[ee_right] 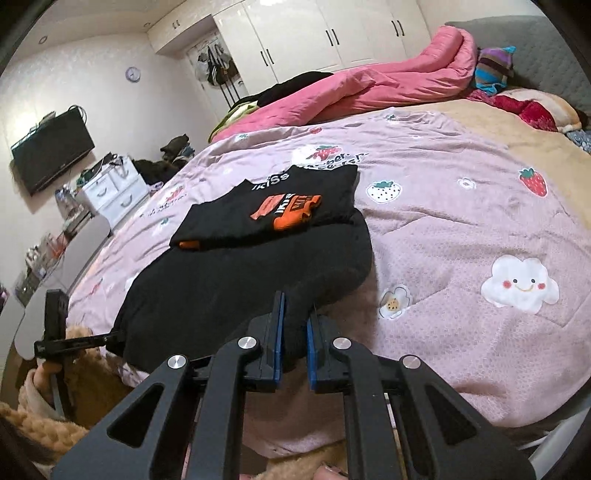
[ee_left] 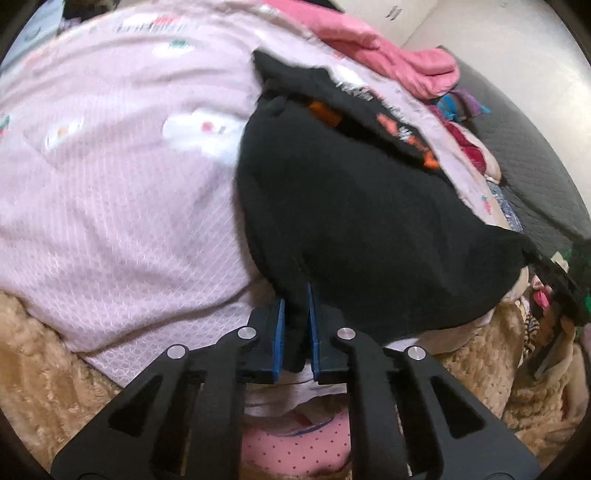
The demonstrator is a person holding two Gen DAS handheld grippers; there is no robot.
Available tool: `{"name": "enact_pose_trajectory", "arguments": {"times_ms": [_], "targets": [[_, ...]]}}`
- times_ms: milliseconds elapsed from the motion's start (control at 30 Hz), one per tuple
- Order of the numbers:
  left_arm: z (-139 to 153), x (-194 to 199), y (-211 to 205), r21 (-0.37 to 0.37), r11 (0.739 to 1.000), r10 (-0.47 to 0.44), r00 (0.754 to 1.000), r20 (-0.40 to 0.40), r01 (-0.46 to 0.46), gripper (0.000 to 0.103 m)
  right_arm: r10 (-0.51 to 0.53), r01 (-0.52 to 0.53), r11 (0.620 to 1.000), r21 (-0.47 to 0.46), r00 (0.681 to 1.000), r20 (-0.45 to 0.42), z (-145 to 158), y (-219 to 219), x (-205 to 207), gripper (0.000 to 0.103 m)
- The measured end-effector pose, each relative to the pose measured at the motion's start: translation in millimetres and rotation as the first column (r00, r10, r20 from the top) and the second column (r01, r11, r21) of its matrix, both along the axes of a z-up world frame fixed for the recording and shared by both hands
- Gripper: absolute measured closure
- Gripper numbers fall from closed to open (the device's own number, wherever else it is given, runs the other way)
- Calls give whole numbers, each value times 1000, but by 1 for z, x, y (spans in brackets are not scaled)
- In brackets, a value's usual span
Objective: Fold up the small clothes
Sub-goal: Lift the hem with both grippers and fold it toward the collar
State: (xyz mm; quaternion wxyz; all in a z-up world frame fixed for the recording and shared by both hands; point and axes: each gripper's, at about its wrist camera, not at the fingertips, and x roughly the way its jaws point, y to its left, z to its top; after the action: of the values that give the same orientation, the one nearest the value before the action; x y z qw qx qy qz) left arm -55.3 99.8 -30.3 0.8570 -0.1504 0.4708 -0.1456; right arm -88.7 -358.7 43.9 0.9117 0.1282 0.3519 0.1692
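Note:
A black garment [ee_left: 351,221] [ee_right: 221,288] with an orange print [ee_right: 291,212] lies on a pink strawberry-print quilt [ee_left: 110,184] [ee_right: 461,221]. Its far part, the printed one, is folded over onto the rest. My left gripper [ee_left: 295,295] is shut on the garment's near edge, black cloth pinched between the blue pads. My right gripper [ee_right: 295,306] is shut on another stretch of that near edge, which is raised off the quilt. In the right wrist view the left gripper [ee_right: 110,336] shows at the garment's left corner.
A rolled pink duvet [ee_right: 388,85] lies across the far side of the bed, with a striped bundle [ee_right: 493,70] by the grey headboard. Beyond the bed stand white wardrobes [ee_right: 314,33], a wall television [ee_right: 51,151] and white drawers [ee_right: 114,188]. A tan fluffy sleeve [ee_right: 37,424] is close below.

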Motion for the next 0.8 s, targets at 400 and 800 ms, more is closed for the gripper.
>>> {"name": "enact_pose_trajectory", "arguments": {"times_ms": [400,800], "targets": [[49,11,15,-47,999,34,986,165,-26,100,-71,70,995,64,997,18,10,-14,7,94],[61,27,20,-83,995,77,976,205,-61,100,-100,97,992,75,994,45,20,-17,22,94]]}}
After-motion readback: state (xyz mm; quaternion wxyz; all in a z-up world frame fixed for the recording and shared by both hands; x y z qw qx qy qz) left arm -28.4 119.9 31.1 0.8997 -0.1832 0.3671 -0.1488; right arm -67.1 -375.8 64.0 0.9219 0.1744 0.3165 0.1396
